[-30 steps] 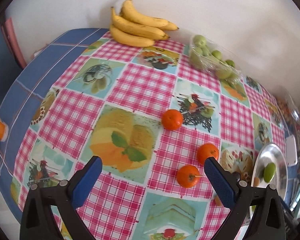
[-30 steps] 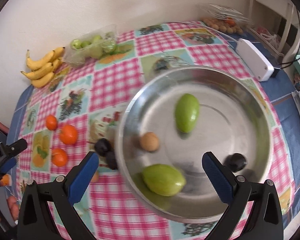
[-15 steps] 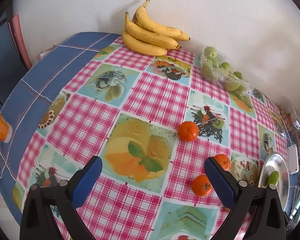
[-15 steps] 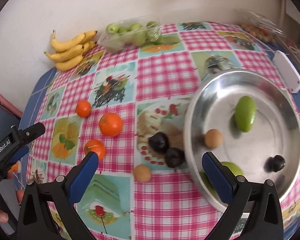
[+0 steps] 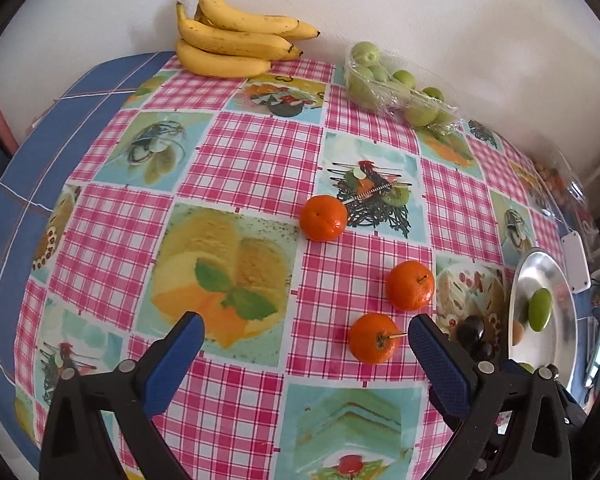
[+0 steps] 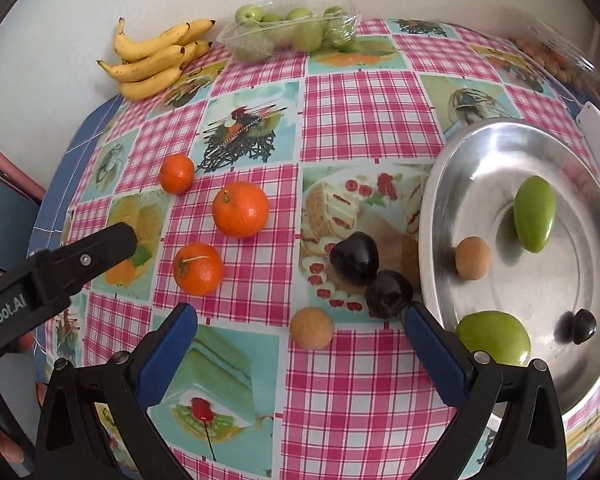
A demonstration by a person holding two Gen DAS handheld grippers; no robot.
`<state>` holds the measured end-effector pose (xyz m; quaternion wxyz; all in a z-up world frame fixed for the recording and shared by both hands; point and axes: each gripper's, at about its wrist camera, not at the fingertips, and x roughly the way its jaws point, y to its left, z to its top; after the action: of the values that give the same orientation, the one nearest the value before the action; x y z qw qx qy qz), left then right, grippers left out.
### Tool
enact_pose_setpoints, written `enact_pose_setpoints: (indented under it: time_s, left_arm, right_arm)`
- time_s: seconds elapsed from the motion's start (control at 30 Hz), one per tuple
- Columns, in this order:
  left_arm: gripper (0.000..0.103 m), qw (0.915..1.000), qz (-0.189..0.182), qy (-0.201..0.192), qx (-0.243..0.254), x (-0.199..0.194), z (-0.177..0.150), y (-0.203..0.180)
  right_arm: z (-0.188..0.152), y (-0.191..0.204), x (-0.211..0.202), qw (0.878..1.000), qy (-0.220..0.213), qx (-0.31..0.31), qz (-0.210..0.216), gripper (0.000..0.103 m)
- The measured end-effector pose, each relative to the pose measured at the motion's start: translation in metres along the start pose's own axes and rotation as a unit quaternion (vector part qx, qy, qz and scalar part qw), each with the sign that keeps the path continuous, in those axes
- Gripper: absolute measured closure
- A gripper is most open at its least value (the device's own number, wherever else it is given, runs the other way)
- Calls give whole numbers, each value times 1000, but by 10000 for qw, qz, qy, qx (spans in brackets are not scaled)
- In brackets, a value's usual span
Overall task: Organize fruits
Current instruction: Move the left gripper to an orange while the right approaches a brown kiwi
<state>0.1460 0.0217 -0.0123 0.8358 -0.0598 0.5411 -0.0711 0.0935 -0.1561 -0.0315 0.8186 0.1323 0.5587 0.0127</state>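
Three oranges [image 6: 240, 209] [image 6: 198, 269] [image 6: 176, 173] lie on the checked tablecloth; they also show in the left wrist view [image 5: 374, 338]. Two dark plums [image 6: 355, 257] [image 6: 389, 294] and a small brown fruit [image 6: 311, 327] lie beside a metal plate [image 6: 452, 184]. The plate holds two green mangoes [image 6: 534, 219] [image 6: 493, 338], a brown fruit [image 6: 472, 258] and a dark plum [image 6: 583, 320]. My right gripper [image 6: 300, 340] is open, empty, just above the brown fruit. My left gripper [image 5: 306, 350] is open and empty, near the closest orange.
A bunch of bananas [image 5: 232, 46] and a clear pack of green fruit [image 5: 392, 84] lie against the far wall. A white box [image 6: 598, 146] and another clear pack [image 6: 556, 56] lie at the right, behind the plate. The left gripper's arm [image 6: 60, 268] shows at left.
My right gripper has swung left off the plate toward the loose fruit beside it. My left gripper has shifted; the oranges now sit closer to its fingers.
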Motion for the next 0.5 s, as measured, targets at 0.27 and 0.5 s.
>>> enact_pose_setpoints:
  time_s: [0.27,0.5]
  left_arm:
    - [0,9997,-193,-139,96,-1,4,-10]
    - [2,9992,-317,-132,228,4,5,-20]
  right_arm:
    - [2,0,1,10000,-22,-57,39,0]
    - [0,2,3,9999,64,-126,62,19]
